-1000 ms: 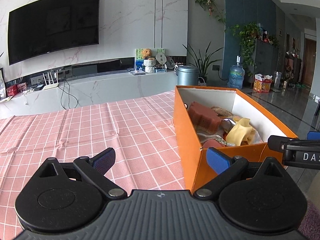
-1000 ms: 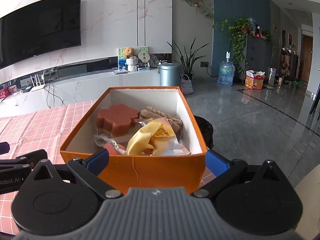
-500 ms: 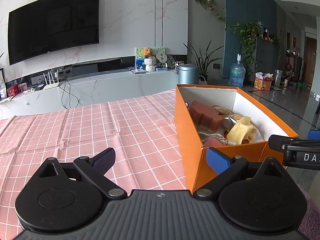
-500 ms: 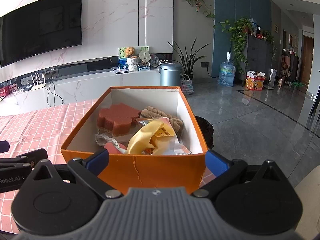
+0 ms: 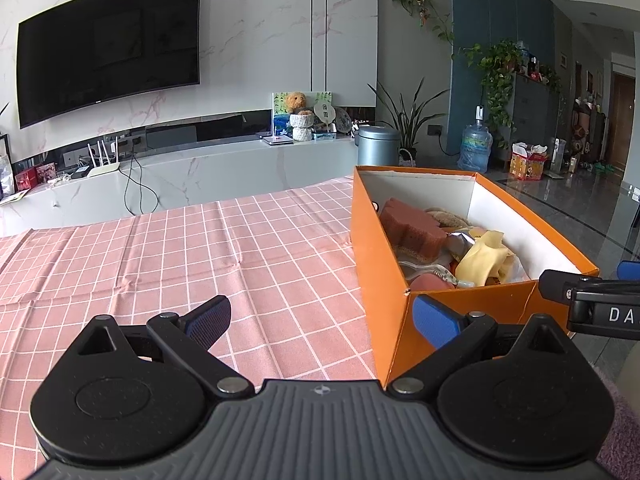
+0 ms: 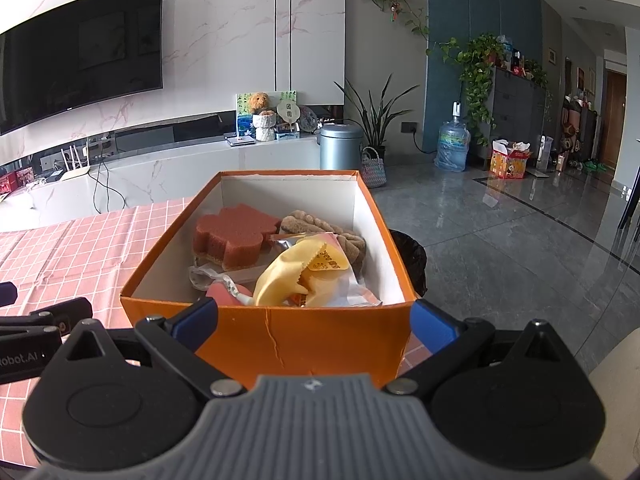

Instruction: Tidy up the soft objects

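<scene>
An orange box (image 6: pixel 280 344) (image 5: pixel 374 264) stands at the right end of the table. It holds a red-brown flower-shaped sponge (image 6: pixel 234 232) (image 5: pixel 412 228), a brown knitted item (image 6: pixel 320 226), a yellow cloth (image 6: pixel 296 276) (image 5: pixel 482 258), a pink item (image 6: pixel 222 294) and plastic wrappers. My right gripper (image 6: pixel 314 318) is open and empty, just in front of the box's near wall. My left gripper (image 5: pixel 322 314) is open and empty, over the tablecloth at the box's near left corner.
A pink checked tablecloth (image 5: pixel 180 264) covers the table. A black bin (image 6: pixel 410 256) stands on the floor right of the box. A white TV counter (image 5: pixel 200 176) and a wall TV (image 5: pixel 108 46) lie behind. The table's right edge runs beside the box.
Both grippers have lifted slightly, so the box sits a little lower in both views. The box's contents have not moved.
</scene>
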`<state>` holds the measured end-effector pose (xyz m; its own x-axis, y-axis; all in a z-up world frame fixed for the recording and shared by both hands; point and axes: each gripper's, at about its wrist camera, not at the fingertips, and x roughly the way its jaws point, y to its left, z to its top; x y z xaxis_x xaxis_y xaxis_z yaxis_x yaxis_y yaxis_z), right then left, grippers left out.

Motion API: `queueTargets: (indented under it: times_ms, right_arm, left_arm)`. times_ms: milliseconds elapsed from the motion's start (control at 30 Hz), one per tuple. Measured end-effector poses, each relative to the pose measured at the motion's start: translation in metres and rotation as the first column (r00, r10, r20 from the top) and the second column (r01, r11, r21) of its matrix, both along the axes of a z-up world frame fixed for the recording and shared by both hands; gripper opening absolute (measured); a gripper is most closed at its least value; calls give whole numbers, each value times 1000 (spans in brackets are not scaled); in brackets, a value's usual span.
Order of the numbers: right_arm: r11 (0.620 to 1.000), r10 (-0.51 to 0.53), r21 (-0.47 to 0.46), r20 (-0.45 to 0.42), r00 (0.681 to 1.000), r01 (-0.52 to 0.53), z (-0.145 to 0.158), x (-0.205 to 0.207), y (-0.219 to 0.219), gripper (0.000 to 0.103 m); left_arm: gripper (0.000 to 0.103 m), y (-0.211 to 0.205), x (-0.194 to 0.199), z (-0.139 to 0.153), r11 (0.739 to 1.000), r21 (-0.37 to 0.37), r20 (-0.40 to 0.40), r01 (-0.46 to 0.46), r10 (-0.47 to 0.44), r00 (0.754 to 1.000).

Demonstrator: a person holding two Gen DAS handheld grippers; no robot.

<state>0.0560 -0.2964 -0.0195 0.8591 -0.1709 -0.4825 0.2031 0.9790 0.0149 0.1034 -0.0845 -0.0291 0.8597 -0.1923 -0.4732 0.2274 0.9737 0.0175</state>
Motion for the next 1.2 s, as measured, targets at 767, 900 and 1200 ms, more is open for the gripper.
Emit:
queueTargets:
  times_ms: [767,900,1200]
  right_arm:
    - [1000,4,0,-7,1000,-4,-4,0,0,100]
    - [1000,4,1,-9,1000,-4,-5,-1,-1,100]
    - [1000,5,1,-9,1000,-5,-6,-1,-1,100]
  left_arm:
    - [103,0,-1,0,1000,-3,-4,0,0,1000]
    - [103,0,-1,0,1000,-3,-4,2,-2,1000]
    - [103,1,-1,0,1000,-3,-7,2,-2,1000]
